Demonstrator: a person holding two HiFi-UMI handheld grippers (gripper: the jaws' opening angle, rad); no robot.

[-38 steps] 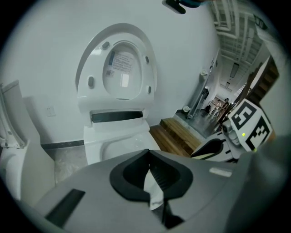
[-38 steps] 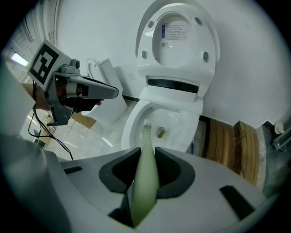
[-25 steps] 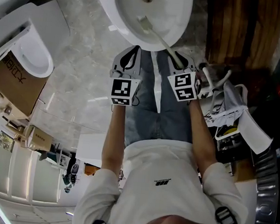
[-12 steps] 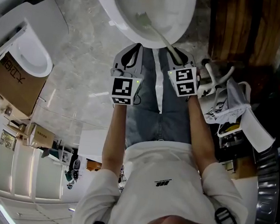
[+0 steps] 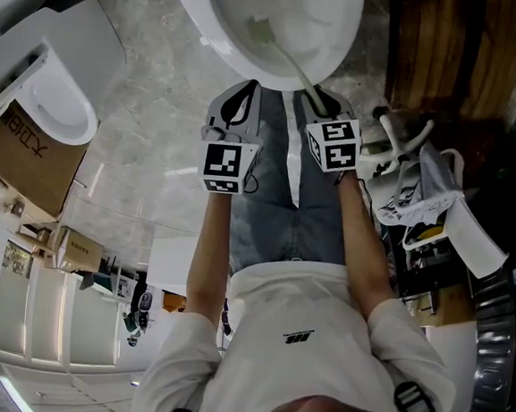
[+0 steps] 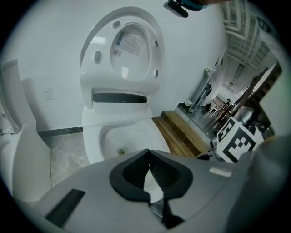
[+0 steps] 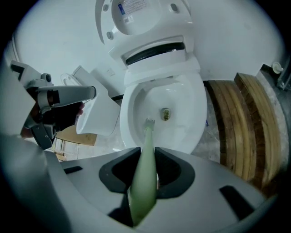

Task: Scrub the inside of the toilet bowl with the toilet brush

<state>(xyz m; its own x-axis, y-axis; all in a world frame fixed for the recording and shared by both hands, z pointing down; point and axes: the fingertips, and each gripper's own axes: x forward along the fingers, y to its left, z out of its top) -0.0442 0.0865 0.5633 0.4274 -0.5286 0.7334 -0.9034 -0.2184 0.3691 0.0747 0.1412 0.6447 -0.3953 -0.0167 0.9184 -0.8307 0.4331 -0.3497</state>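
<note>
The white toilet bowl is at the top of the head view, its lid raised. My right gripper is shut on the pale green toilet brush handle, just outside the bowl's near rim. The handle reaches over the rim, and the brush head lies against the bowl's inner wall near the drain. In the head view the brush head is at the bowl's left side. My left gripper is shut with nothing in it, beside the right one and short of the bowl.
A wooden platform runs along the right of the toilet. A second white fixture and a cardboard box are on the left. A white rack with bags and dark clutter stand at the right. The floor is grey marble.
My right gripper has shifted a little left and toward the bowl, and the brush head has slid slightly along the bowl wall. The left gripper has stayed put.
</note>
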